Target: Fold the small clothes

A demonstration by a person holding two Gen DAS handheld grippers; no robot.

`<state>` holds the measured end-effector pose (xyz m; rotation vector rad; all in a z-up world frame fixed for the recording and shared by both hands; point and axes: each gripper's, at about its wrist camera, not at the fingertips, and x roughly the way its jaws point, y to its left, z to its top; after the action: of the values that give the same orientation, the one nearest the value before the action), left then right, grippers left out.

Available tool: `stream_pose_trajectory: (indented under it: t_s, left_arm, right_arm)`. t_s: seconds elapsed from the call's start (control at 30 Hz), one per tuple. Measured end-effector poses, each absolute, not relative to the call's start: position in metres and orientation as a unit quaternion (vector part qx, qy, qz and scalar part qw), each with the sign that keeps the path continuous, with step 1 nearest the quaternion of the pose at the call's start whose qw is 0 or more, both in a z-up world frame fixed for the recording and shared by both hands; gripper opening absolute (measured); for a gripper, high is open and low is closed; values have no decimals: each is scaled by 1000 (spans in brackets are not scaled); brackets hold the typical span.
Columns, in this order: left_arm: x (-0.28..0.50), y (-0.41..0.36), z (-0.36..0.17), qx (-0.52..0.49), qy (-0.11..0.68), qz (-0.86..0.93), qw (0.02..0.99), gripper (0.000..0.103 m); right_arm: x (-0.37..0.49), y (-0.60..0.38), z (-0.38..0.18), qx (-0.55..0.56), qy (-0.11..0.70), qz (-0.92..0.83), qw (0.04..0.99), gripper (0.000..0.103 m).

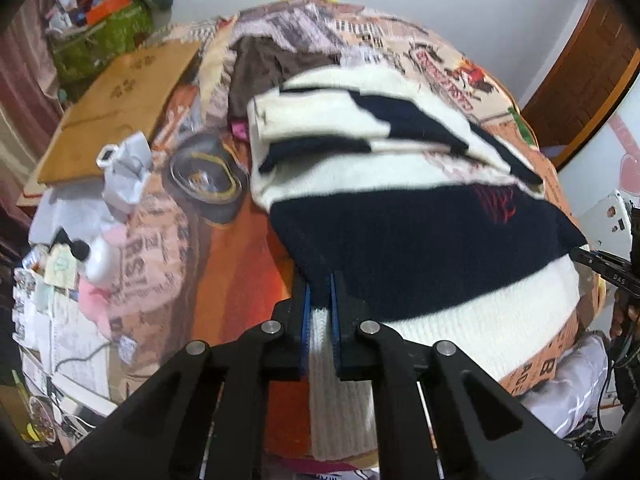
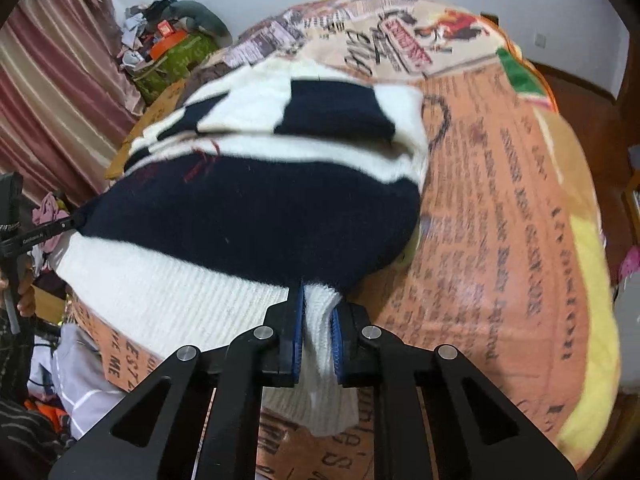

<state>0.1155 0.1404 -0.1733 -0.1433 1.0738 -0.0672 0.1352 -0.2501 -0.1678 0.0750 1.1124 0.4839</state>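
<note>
The left gripper (image 1: pixel 320 312) is pinching the white hem of the striped sweater (image 1: pixel 400 208). Its blue pads (image 1: pixel 305 320) squeeze a fold of the white knit tight between them. The right gripper (image 2: pixel 317 320) does the same thing at the other bottom corner of the sweater. Its pads (image 2: pixel 297 328) are closed on a bunch of the white hem, and some of it hangs down past the fingers.

The sweater has wide dark blue and white stripes, with a bit of red stitching on the dark band. It lies on a bed cover (image 2: pixel 500 220) that is orange with printed words and pictures. Its bottom edge is at the near edge of the bed, and its top reaches toward the far side.

A brown cloth (image 1: pixel 260 68) lies just past the sweater. A clear round bowl (image 1: pixel 206 176) sits beside the sweater near the left edge of the bed, next to a flat wooden board (image 1: pixel 120 108). A white bottle (image 1: pixel 100 260) lies near the left corner.
</note>
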Motion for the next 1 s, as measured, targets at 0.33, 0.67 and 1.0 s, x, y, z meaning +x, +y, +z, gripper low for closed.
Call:
stream_pose_trajectory:
  t_s: [0.33,0.67,1.0]
  left_arm:
    - [142,126,-120,-25,447,-22,894,8]
    - [202,126,-88,-13,405,-6,914,5]
    - [280,147,-103,-38,416,3,909,0]
  right_arm:
    - [158,-245,-121,22,468,248,848,10]
    - [212,-234,-91,13,427,264,865,10]
    - [277,-219,-108,3,429,268,862,10]
